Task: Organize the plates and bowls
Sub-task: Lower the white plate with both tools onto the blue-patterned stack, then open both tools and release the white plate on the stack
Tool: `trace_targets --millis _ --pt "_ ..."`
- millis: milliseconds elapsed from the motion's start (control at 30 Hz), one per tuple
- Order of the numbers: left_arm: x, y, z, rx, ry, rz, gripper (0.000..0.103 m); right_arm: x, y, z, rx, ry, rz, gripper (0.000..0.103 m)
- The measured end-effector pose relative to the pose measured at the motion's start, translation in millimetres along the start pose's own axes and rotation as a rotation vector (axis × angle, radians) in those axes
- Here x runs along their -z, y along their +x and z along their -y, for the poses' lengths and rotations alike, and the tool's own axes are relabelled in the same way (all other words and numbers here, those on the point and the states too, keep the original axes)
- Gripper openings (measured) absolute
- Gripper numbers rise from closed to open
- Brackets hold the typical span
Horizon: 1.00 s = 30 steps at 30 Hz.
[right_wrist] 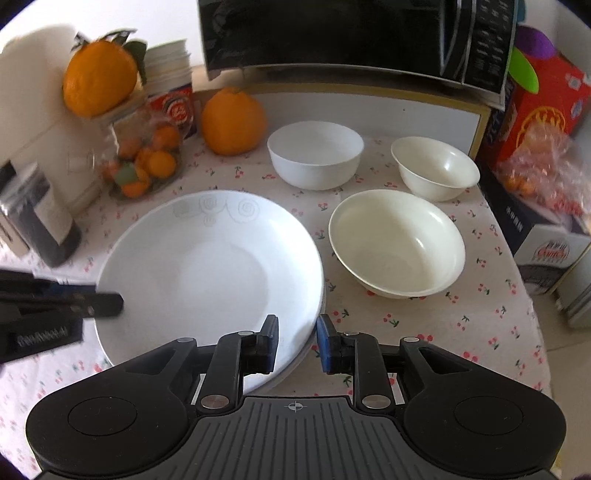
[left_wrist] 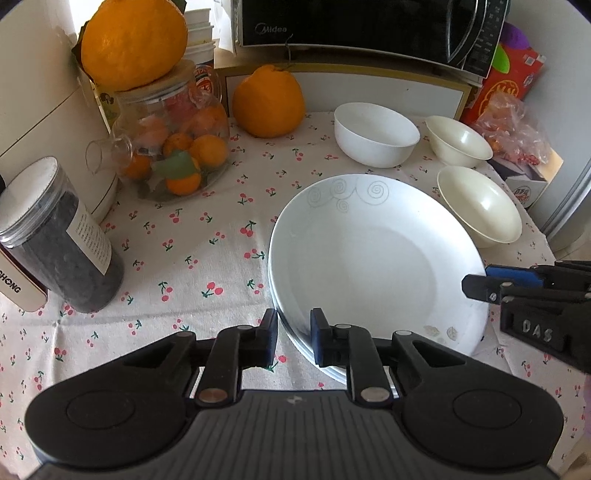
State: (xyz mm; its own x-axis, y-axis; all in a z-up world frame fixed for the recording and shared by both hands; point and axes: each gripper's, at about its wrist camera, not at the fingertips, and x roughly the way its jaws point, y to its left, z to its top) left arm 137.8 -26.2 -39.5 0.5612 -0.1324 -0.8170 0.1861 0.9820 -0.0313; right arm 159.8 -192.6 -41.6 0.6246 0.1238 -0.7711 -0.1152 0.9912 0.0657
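Note:
A stack of white plates (left_wrist: 373, 254) (right_wrist: 207, 273) lies on the cherry-print tablecloth. My left gripper (left_wrist: 294, 338) is open, its jaws either side of the stack's near left rim. My right gripper (right_wrist: 296, 341) is open, its jaws either side of the near right rim; it also shows in the left wrist view (left_wrist: 480, 286). The left gripper shows in the right wrist view (right_wrist: 107, 299). A white bowl (left_wrist: 375, 133) (right_wrist: 315, 155) stands behind the plates. Two cream bowls stand to the right, one near (left_wrist: 480, 205) (right_wrist: 397, 242) and one far (left_wrist: 458, 140) (right_wrist: 434, 168).
A glass jar of small oranges (left_wrist: 173, 147) with a big orange on its lid, a dark canister (left_wrist: 59, 236) and a loose orange (left_wrist: 267, 101) stand at left and back. A microwave (left_wrist: 369, 26) sits behind. A red box and bagged snacks (left_wrist: 513, 122) are at right, by the table edge.

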Motion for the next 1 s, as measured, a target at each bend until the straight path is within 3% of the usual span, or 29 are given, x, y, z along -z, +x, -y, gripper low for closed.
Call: trace_targets --millis 133,233,333,400,467,800,1000 --pt "-0.5 -0.9 -0.7 0.001 -0.008 0.004 0.02 -3.5 -7.9 3.9 -0.037 0.04 0.022 0.024" --pt "-0.9 -3.0 -1.0 -0.006 -0.008 0.01 0.025 -3.8 -12.5 4.9 -0.057 0.049 0.031 0.034" --pt "-0.8 -4.0 -1.1 -0.003 -0.011 0.008 0.03 -2.8 -15.7 4.9 -0.065 0.045 0.032 0.035" --pt "-0.7 -5.2 -0.4 -0.005 -0.012 0.008 0.036 -1.7 -17.3 5.6 -0.066 0.045 0.031 0.038" --pt "-0.5 -7.0 0.8 -0.004 -0.009 0.011 0.039 -0.5 -18.8 7.9 -0.067 0.05 0.031 0.049" --pt "2.4 -19.0 5.1 -0.019 0.004 0.029 0.071 7.5 -29.6 17.2 -0.087 0.045 0.025 0.067" --pt "5.1 -19.8 8.4 -0.047 -0.016 0.039 0.08 10.5 -40.2 17.9 -0.136 0.073 0.029 0.077"
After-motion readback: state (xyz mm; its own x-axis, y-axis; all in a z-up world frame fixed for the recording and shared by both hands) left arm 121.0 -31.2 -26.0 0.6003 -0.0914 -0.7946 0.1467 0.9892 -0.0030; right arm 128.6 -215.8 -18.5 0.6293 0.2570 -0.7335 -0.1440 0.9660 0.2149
